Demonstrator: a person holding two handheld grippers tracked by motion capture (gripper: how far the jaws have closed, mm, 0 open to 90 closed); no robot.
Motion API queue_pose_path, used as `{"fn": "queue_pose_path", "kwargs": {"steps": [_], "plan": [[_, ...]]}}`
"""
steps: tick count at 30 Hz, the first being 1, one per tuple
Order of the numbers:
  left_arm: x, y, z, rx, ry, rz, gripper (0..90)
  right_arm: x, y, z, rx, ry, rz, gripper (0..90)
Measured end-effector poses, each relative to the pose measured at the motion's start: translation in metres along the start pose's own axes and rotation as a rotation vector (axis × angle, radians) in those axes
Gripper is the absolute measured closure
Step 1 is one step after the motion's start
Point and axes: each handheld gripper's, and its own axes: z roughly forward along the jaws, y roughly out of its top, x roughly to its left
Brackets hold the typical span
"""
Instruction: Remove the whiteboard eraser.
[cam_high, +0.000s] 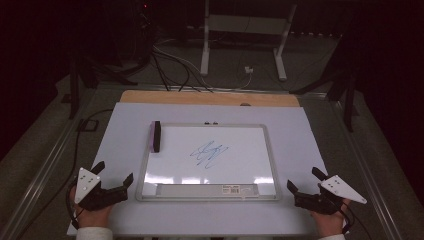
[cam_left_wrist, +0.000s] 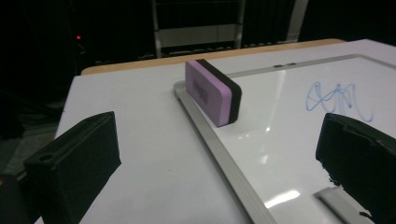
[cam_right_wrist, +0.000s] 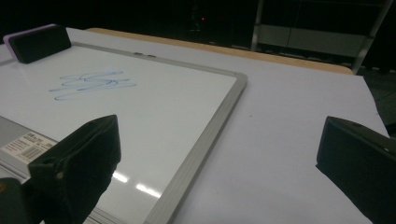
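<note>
A framed whiteboard lies flat in the middle of the table, with a blue scribble near its centre. A purple eraser with a black felt side stands on edge at the board's left rim. My left gripper rests near the front left corner of the board, jaws wide open and empty. My right gripper sits at the board's front right corner, also open with nothing between its jaws. The scribble lies ahead of both.
A white sheet covers the tabletop, with a wooden edge at the back. Beyond it stand a white metal frame and cables on the floor. A grey tray with a label runs along the board's front.
</note>
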Motion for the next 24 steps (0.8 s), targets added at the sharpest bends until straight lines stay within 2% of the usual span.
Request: {"fn": "queue_pose_path", "kwargs": {"steps": [5,10,17,21,24], "plan": [[0.002,0.003,-0.004,0.003,0.029,-0.037,0.5,0.002,0.0,0.003,0.004,-0.03,-0.046,0.2],[0.006,0.004,-0.008,0.006,0.054,-0.06,0.5,0.001,0.0,0.008,0.005,-0.044,-0.053,0.2],[0.008,0.01,-0.009,-0.002,0.055,-0.081,0.5,0.004,0.001,0.009,-0.014,-0.054,-0.057,0.2],[0.009,0.013,-0.008,-0.001,0.058,-0.086,0.6,0.006,0.004,0.01,-0.031,-0.05,-0.039,0.2],[0.01,0.014,-0.008,0.006,0.064,-0.092,0.6,0.008,0.004,0.011,-0.018,-0.028,-0.047,0.2]]}}
